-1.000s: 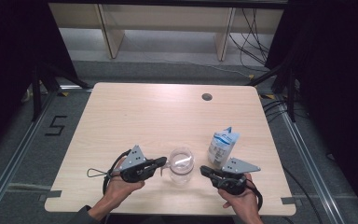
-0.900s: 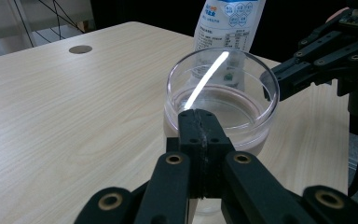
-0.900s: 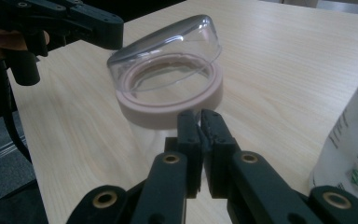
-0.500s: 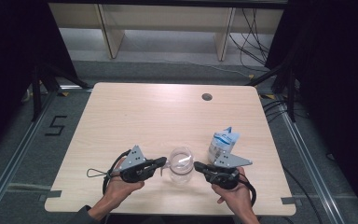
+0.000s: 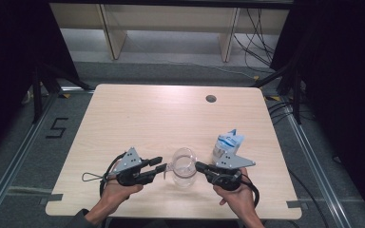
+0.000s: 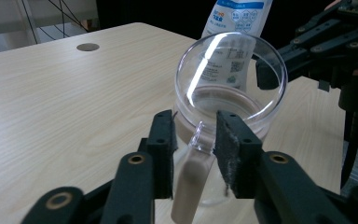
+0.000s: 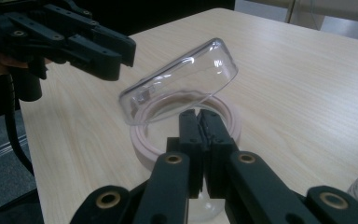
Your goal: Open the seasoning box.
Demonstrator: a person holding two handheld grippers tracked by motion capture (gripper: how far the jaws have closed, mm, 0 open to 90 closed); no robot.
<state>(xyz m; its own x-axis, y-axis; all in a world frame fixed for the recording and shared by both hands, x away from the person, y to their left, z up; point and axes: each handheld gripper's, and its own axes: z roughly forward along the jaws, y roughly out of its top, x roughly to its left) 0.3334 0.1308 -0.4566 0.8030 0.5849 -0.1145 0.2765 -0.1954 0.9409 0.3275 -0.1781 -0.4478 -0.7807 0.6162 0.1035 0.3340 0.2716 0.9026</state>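
Showing the right gripper (image 5: 198,166) moved inward and a little upward since a second ago, away from the blue-and-white pouch (image 5: 228,145) and up against the clear jar (image 5: 184,167); showing also the left gripper (image 5: 162,165) with its jaws just having been opening. Sitting near the front edge of the pale wooden table (image 5: 171,114), between the two hand-held tools, with the pouch standing just behind to the right. Holding the right jaws pressed fully together with nothing between them, tips poking in just under the tilted transparent lid (image 7: 182,79) and over the pink sealing ring (image 7: 142,144), seemingly propping the lid up. Keeping the left jaws parted, flanking the jar's front clasp (image 6: 200,140) without squeezing it, so leaving the jar unheld. Judging the risks from here: lacking any grip, likely sliding or tipping toward the left hand if the right tips are pushing sideways rather than lifting; being light and smooth, probably skating easily on the wood. Possibly dropping the lid back onto the ring if the closed tips are slipping off its curved, glossy edge, since resting on a point rather than being pinched. Possibly catching the clasp on a left pad while drawing back, dragging the jar toward the table's front edge. Also risking a nudge to the upright pouch from the right hand's trailing cable, toppling it. Unable to tell whether the lid is hinged firmly enough to be staying up unaided.
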